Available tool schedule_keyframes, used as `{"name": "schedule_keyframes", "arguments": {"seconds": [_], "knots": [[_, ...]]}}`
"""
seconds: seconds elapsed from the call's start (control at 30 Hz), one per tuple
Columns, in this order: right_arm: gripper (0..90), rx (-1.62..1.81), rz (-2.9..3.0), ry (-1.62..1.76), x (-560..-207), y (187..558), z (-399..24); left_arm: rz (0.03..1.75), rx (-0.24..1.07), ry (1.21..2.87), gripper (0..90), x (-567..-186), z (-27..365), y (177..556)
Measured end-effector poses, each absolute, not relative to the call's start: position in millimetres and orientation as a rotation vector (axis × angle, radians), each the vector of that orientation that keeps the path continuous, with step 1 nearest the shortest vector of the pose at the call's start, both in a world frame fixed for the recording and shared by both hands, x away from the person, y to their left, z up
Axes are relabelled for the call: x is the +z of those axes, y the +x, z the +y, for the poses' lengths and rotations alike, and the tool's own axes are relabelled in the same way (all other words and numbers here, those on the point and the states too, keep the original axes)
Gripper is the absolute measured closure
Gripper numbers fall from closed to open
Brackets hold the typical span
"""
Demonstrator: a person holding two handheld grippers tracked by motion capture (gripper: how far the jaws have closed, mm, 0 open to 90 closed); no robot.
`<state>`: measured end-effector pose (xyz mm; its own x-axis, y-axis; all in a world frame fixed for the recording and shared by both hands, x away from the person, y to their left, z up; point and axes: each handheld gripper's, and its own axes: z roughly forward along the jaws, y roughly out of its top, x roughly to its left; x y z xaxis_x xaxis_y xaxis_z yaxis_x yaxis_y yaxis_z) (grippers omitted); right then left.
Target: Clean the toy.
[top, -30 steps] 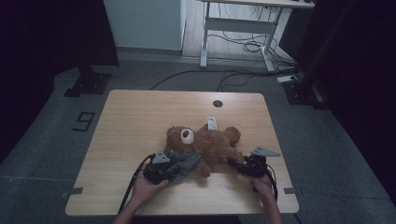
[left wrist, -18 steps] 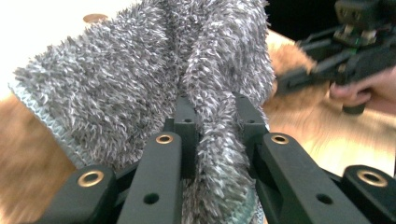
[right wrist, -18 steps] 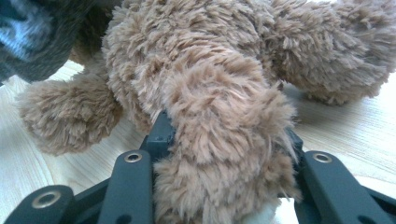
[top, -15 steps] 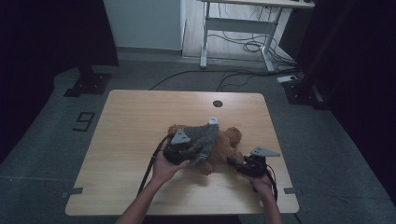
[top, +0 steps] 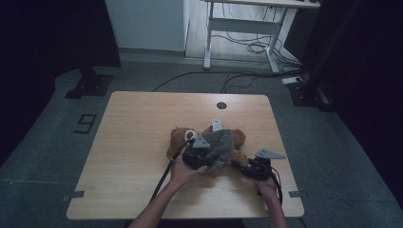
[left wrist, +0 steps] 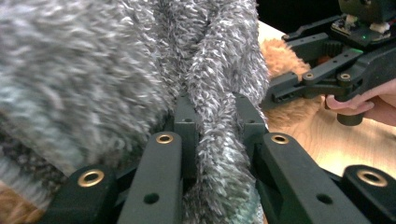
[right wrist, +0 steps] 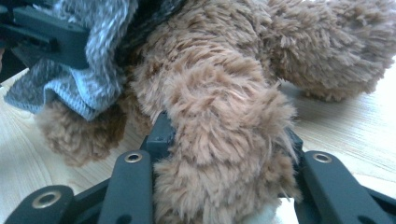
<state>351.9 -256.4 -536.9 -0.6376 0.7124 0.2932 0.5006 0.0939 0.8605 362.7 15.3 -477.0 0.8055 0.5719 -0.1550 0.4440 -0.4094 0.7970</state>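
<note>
A brown teddy (top: 237, 138) lies near the middle of the table (top: 142, 133), a grey knit garment (top: 219, 144) draped over its body. The left gripper (top: 198, 151) pinches a fold of the garment between its jaws above the bear. The right gripper (top: 251, 167) clamps one furry leg (right wrist: 219, 140) at the table's near edge

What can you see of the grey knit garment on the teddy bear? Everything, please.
The grey knit garment looks like fuzzy, flecked grey wool with a paler ribbed hem. It lies bunched over the brown teddy bear, which lies on the wooden table. The left gripper is shut on a pinched fold of it, held above the bear's body. The right gripper clamps a furry limb of the bear, not the garment.
</note>
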Motion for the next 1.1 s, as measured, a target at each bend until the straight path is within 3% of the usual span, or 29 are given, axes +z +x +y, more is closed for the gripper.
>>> {"name": "schedule_keyframes", "arguments": {"seconds": [0.33, 0.43, 0.7, 1.1], "knots": [[43.7, 1.563, 2.17, 1.237, -534, 343, -263, 0.745, 0.158, 2.086, 76.0, -481, 17, 361], [45.4, 1.587, 2.18, 1.24, -534, 339, -268, 0.748, 0.155, 2.079, 76.2, -483, 18, 360], [59.8, 1.599, 2.185, 1.253, -532, 339, -268, 0.731, 0.166, 2.086, 77.5, -486, 14, 353], [62.2, 1.639, 2.175, 1.308, -532, 342, -271, 0.69, 0.131, 2.212, 77.1, -518, -17, 339]]}}
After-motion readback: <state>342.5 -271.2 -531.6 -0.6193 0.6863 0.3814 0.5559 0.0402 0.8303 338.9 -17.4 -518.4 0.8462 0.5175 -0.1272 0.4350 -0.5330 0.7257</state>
